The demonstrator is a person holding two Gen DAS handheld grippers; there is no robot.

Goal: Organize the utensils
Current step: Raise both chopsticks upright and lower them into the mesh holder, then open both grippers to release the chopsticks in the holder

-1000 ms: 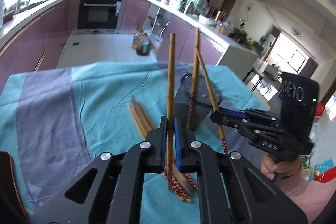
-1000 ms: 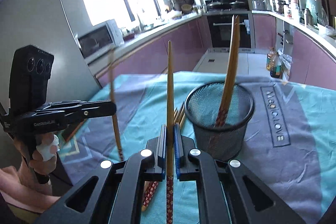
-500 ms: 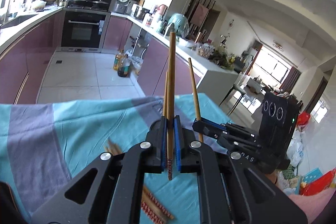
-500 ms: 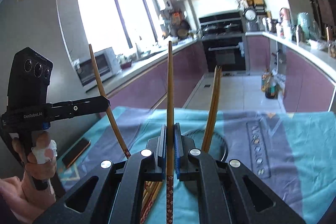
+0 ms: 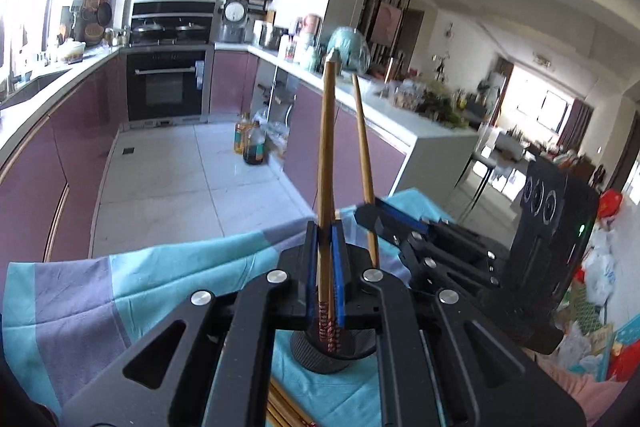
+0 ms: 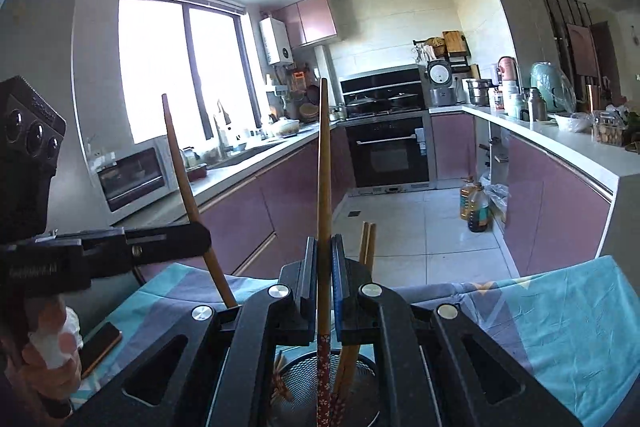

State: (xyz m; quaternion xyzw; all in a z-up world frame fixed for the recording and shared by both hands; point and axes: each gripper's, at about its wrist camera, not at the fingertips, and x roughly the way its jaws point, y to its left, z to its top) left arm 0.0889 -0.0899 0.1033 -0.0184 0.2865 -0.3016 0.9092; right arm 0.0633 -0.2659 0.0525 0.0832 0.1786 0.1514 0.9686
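Landmark: black mesh cup (image 5: 334,357), standing upright on the tabletop (image 5: 72,311), which carries a teal-and-grey cloth (image 6: 568,315).

Left tool (image 5: 327,267): pads pressed together on a wooden chopstick (image 5: 326,163). The stick is near upright, plain end up, patterned red end just below the pads and directly above the cup's mouth. Whether that end touches the cup cannot be told.

Right tool (image 6: 323,281): pads pinched on a second chopstick (image 6: 323,187), also upright. Its red flowered end hangs below the pads and reaches inside the cup rim in the right wrist view.

Seen from the left wrist view, the right tool sits just right of the cup, its stick leaning slightly left at the top. From the right wrist view, the left tool comes in from left of the cup, its stick tilted, upper end away from the cup.

Inside the cup: two more chopsticks (image 6: 367,243), leaning together against the far wall, tips above the rim.

Near side of the cup, on the cloth: a few loose chopsticks (image 5: 280,407), partly hidden under the left tool body.

Left of the cup: a dark phone (image 6: 100,347) flat on the cloth, close to the person's hand (image 6: 48,367) that grips the left tool handle.
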